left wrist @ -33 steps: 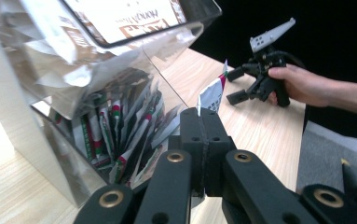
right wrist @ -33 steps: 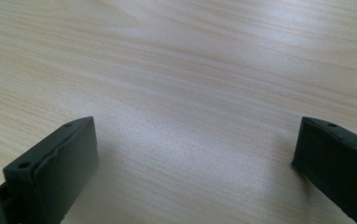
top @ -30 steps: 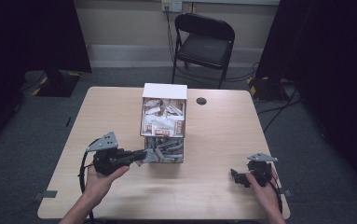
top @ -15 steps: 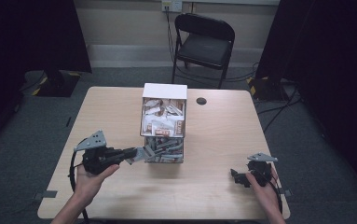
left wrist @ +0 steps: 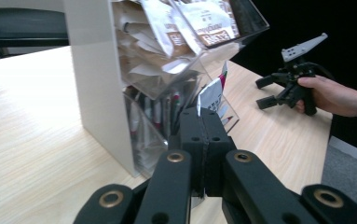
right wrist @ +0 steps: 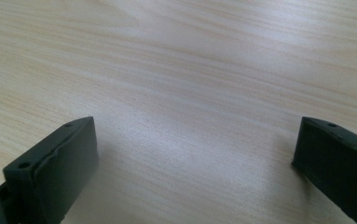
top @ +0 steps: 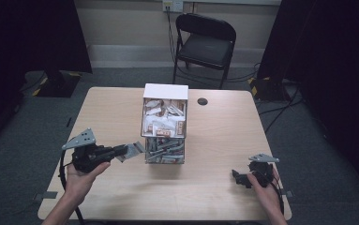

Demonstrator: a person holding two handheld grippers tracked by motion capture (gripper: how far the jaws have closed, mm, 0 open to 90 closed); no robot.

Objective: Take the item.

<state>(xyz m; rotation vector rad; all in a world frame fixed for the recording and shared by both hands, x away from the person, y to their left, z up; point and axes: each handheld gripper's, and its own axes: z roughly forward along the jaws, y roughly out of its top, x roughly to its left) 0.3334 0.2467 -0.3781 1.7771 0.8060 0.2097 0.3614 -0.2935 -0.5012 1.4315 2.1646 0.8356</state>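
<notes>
A clear two-tier dispenser box [top: 164, 123] with a white back stands mid-table. Its upper tier holds white and brown sachets [left wrist: 199, 21]; the lower tier holds thin stick packets [top: 164, 149]. My left gripper [top: 123, 151] lies level just left of the box's lower tier, shut on a thin white packet [top: 134, 149]. In the left gripper view the closed jaws [left wrist: 204, 116] pinch that packet [left wrist: 212, 93], whose top edge sticks up beside the box's lower front. My right gripper [top: 237, 177] rests near the front right of the table, open, with bare wood between its jaws [right wrist: 195, 140]. It also appears farther off [left wrist: 268, 92].
The wooden table [top: 111, 108] has a small black round disc [top: 202, 101] behind the box to the right. A black folding chair [top: 204, 44] stands beyond the far edge. Dark curtains hang on both sides of the room.
My left gripper has drawn back to the left, away from the dispenser, with the packet still pinched. The right gripper has stayed put.
</notes>
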